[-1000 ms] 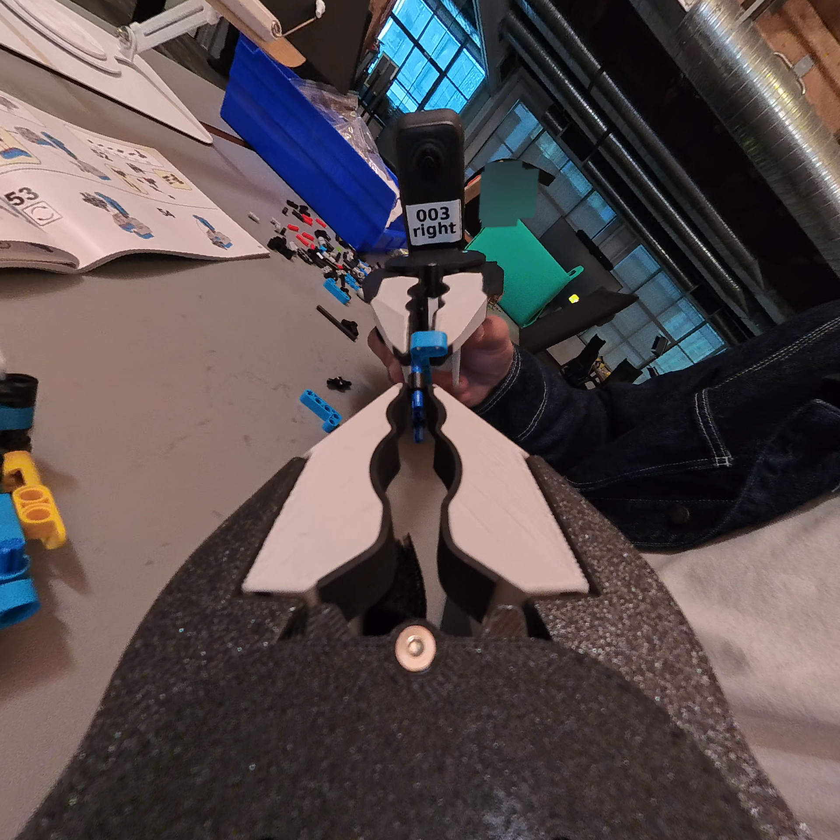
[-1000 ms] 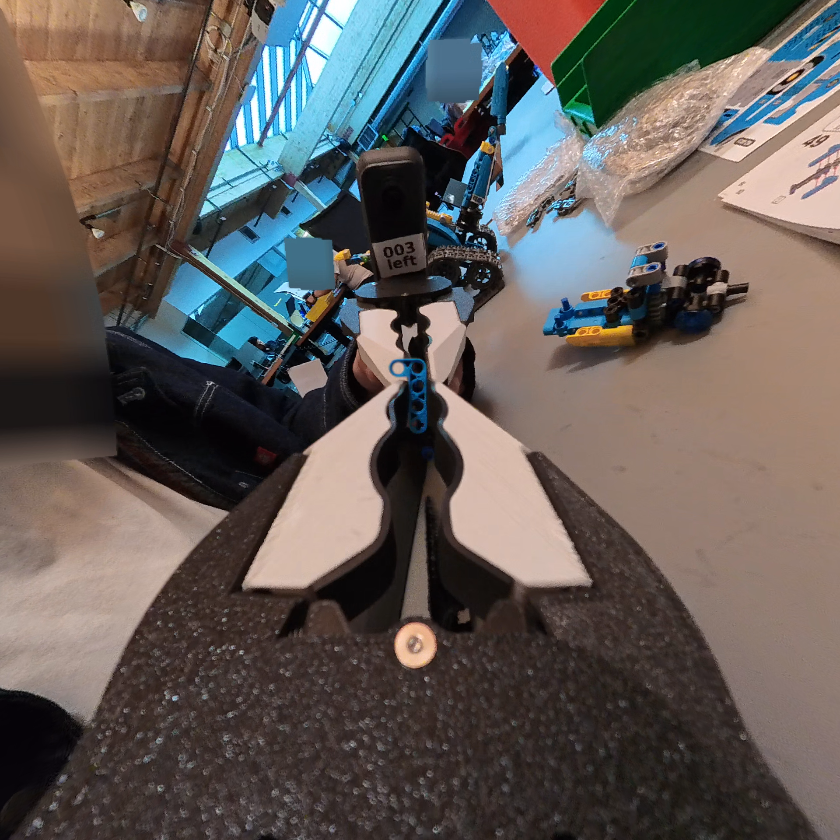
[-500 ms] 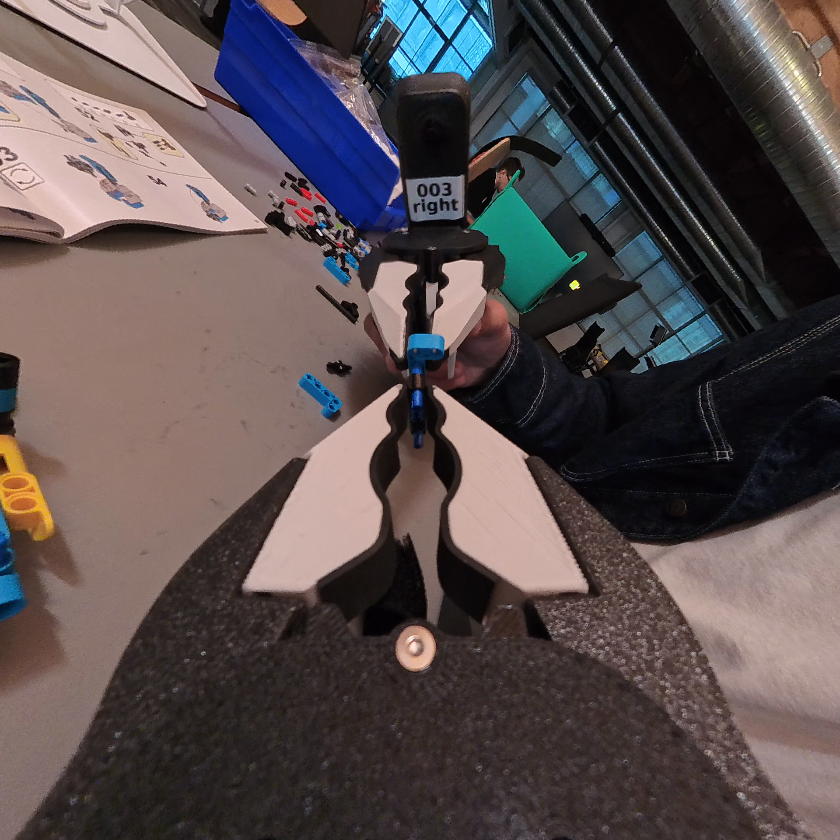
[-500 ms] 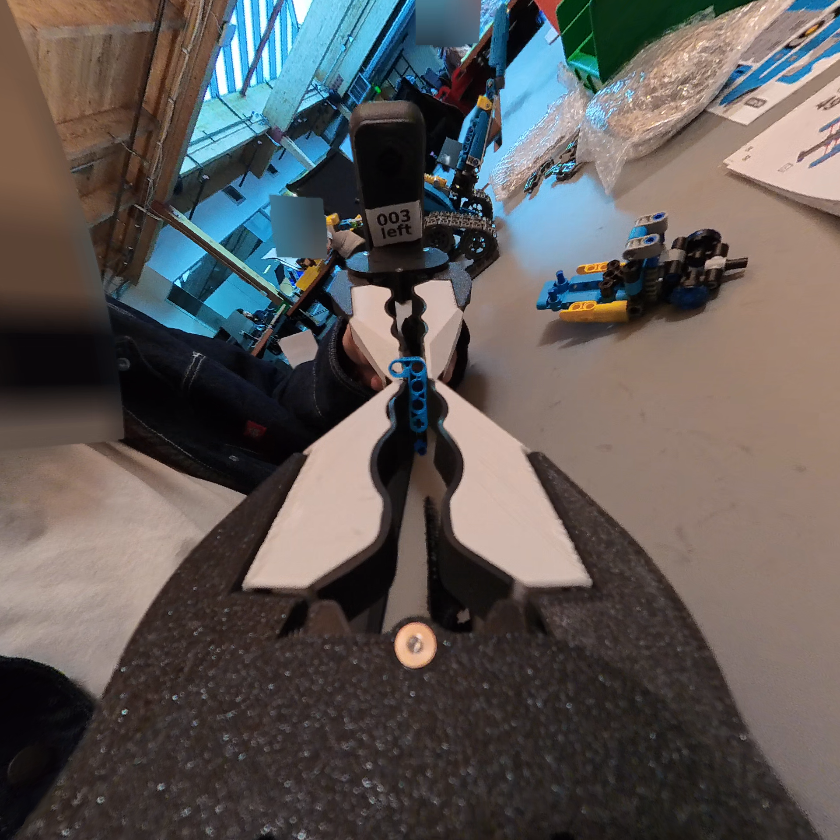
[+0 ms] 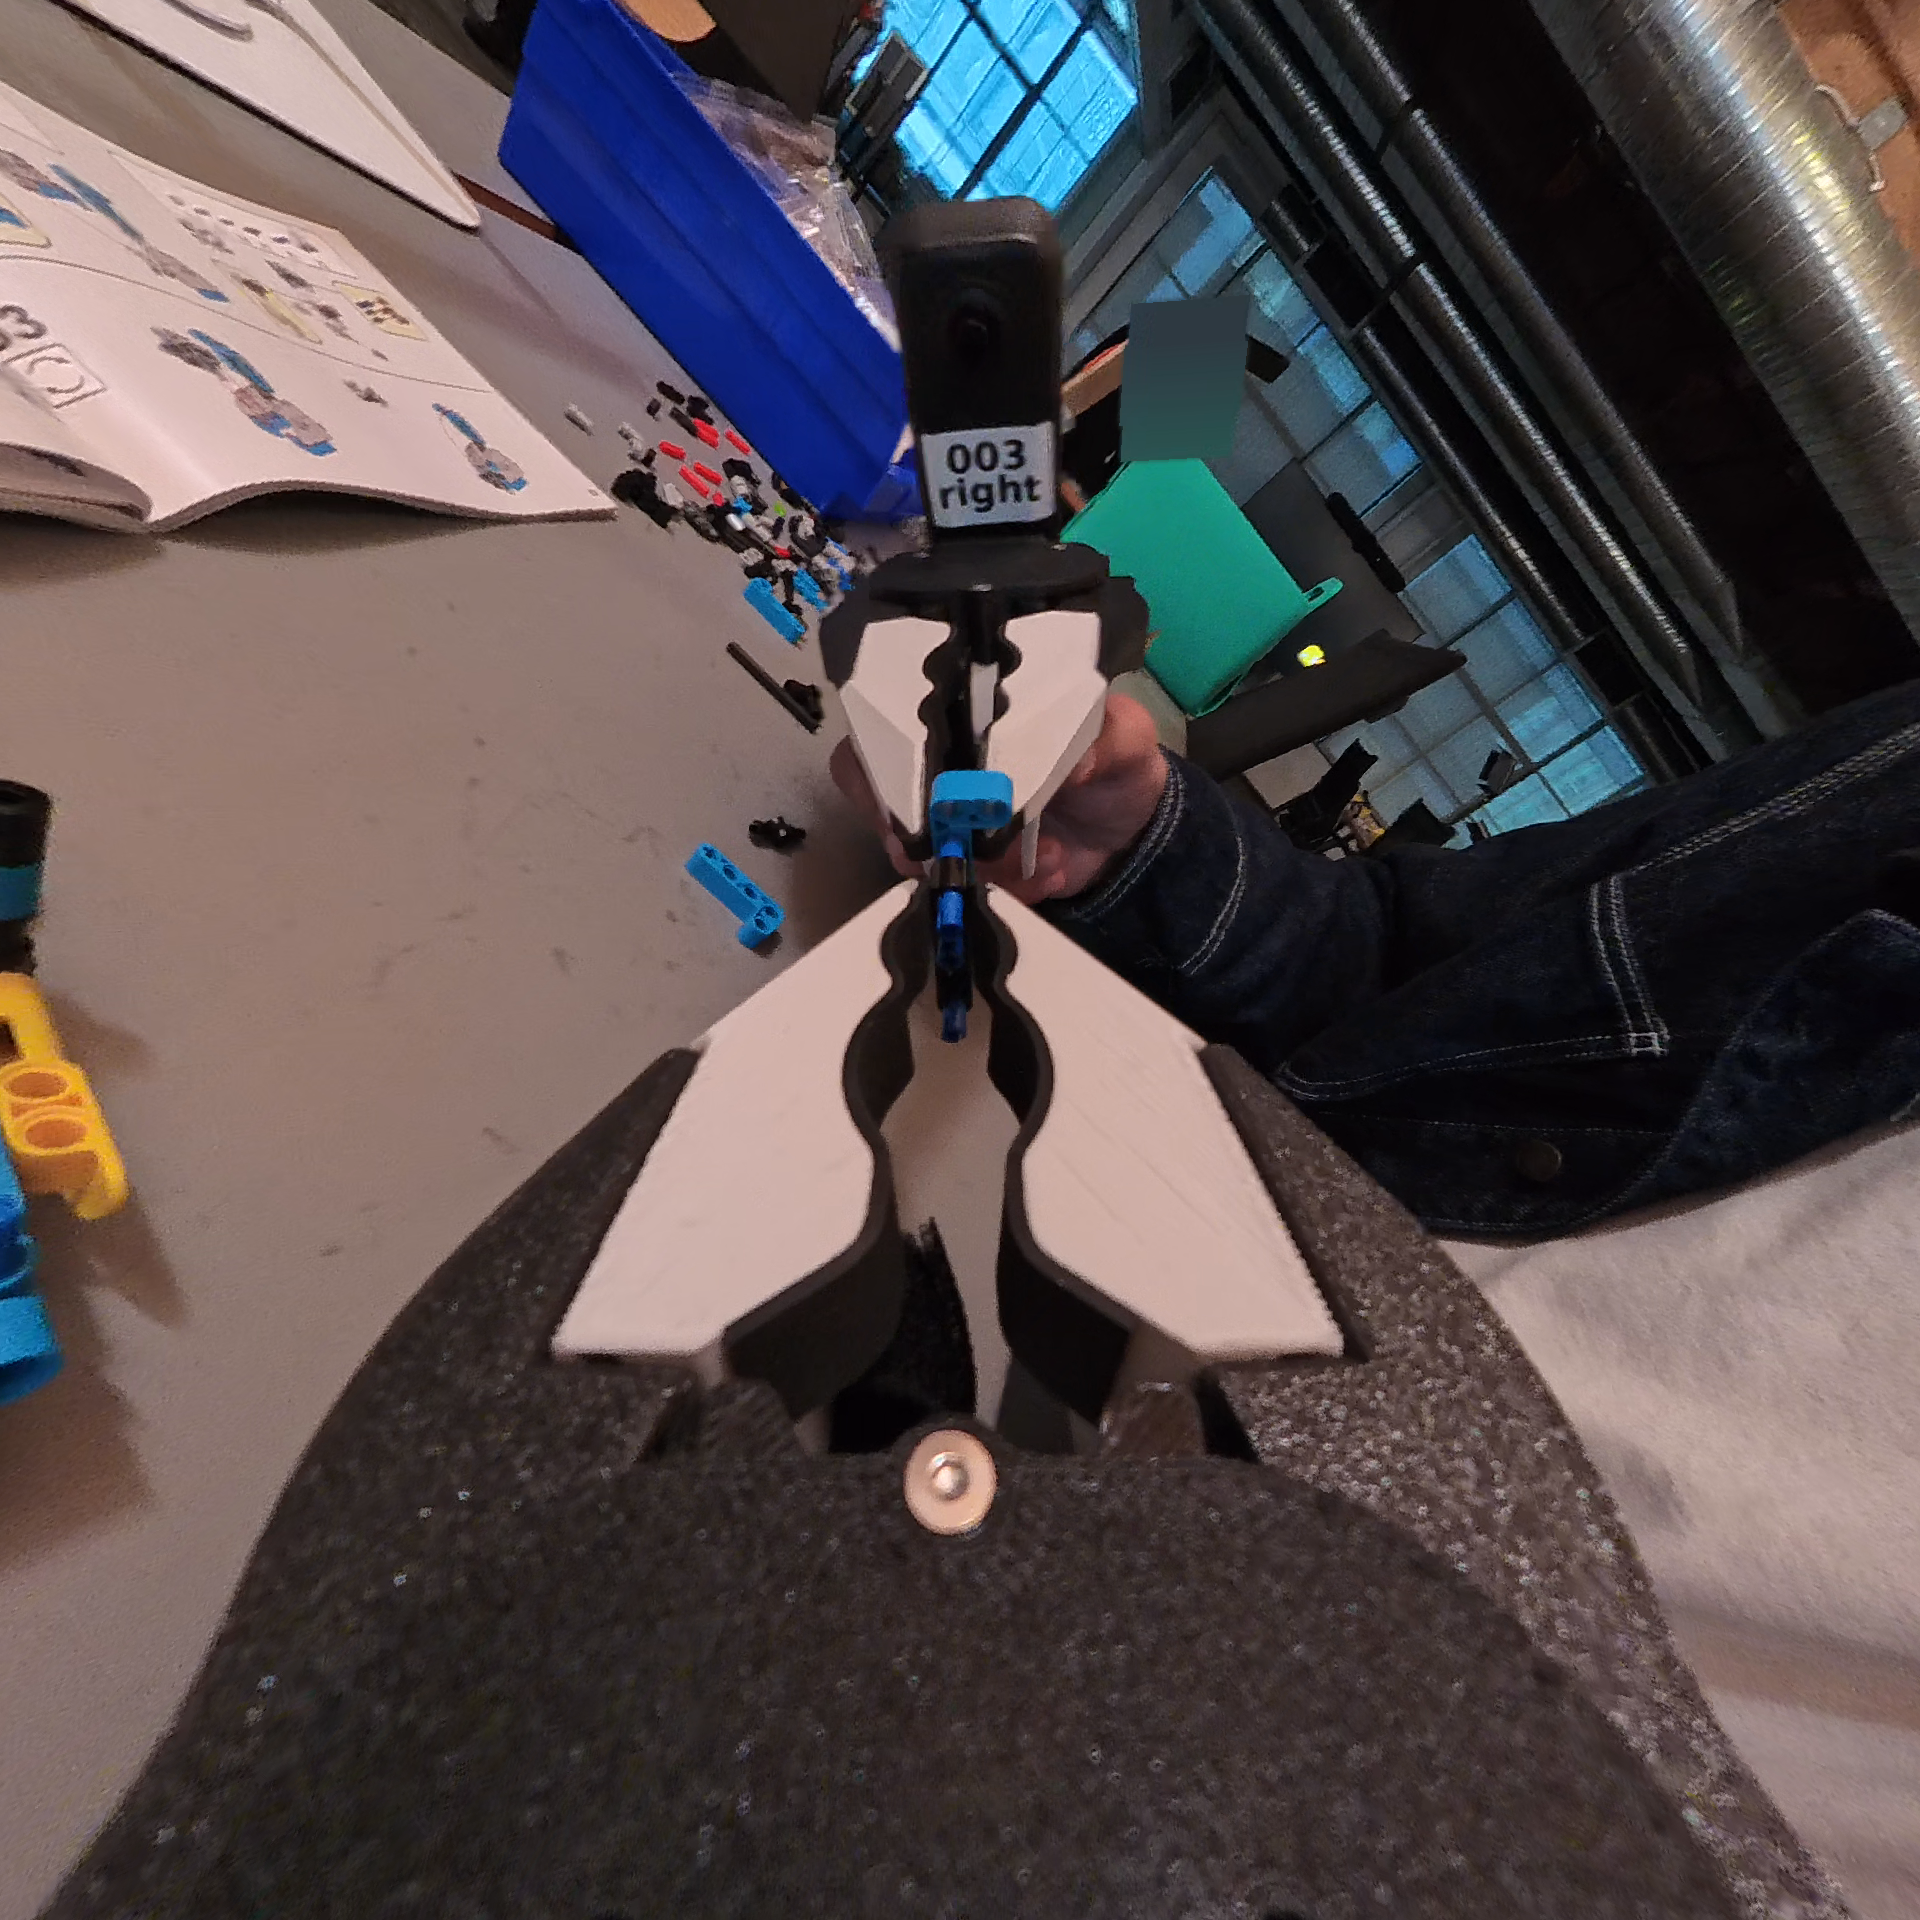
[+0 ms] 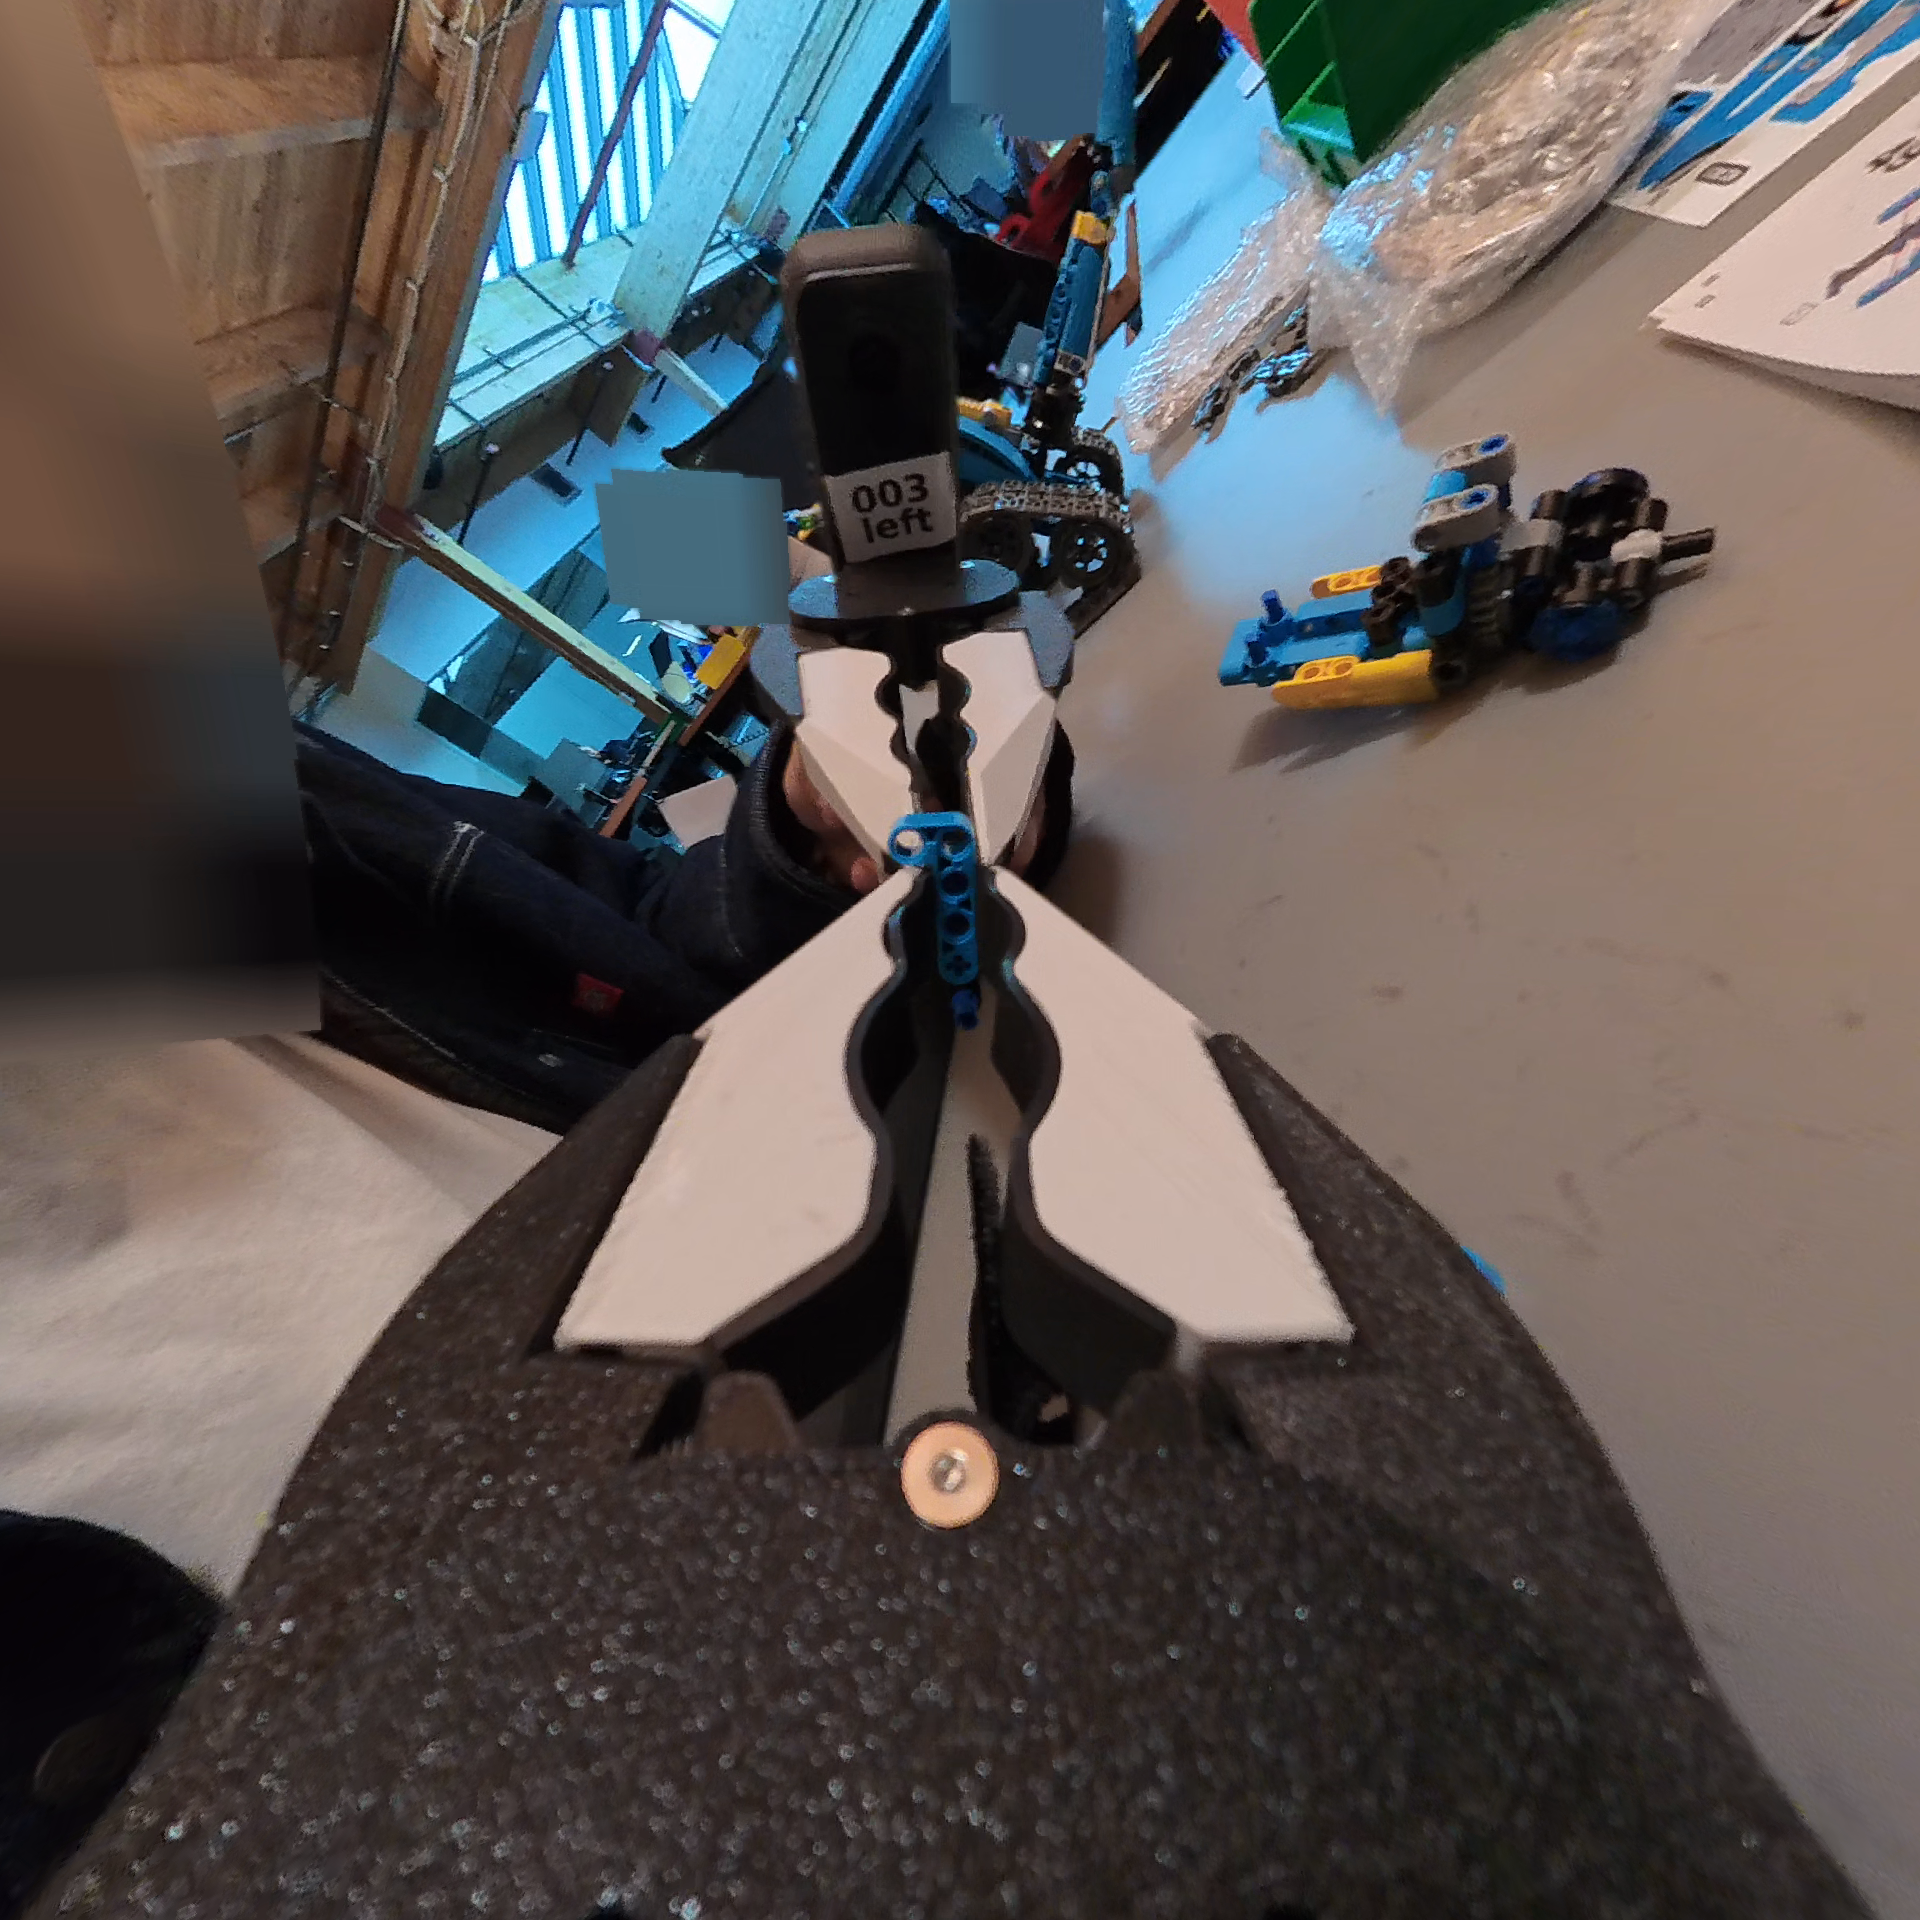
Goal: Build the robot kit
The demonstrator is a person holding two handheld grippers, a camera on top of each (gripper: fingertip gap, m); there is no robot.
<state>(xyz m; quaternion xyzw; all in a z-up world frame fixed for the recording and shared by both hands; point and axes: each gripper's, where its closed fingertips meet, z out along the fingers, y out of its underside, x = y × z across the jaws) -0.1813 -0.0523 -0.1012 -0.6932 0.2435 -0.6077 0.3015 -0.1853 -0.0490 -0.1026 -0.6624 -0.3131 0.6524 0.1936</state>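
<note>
My left gripper (image 5: 951, 902) is shut on a small dark-blue pin (image 5: 951, 940) that sticks out past its tips. My right gripper (image 6: 943, 883) is shut on a light-blue L-shaped beam with holes (image 6: 954, 920). The two grippers face each other tip to tip above the grey table (image 5: 416, 779). In the left wrist view the right gripper (image 5: 971, 831) holds the beam (image 5: 971, 810) just at the pin's far end. In the right wrist view the left gripper (image 6: 938, 821) meets the beam's short arm. Whether the pin is seated in a hole is hidden.
A second light-blue L-beam (image 5: 732, 894) lies on the table, near a pile of small parts (image 5: 727, 488), a blue bin (image 5: 707, 239) and an open instruction booklet (image 5: 260, 416). A blue and yellow model (image 6: 1455, 592), plastic bags (image 6: 1455, 187) and a tracked model (image 6: 1049, 499) lie beyond. A denim sleeve (image 5: 1455, 987) is at the right. The tips of both grippers are at nearly the same place.
Both grippers stay shut and tip to tip. The pair has shifted and tilted slightly, so the table things slide a little in both views.
</note>
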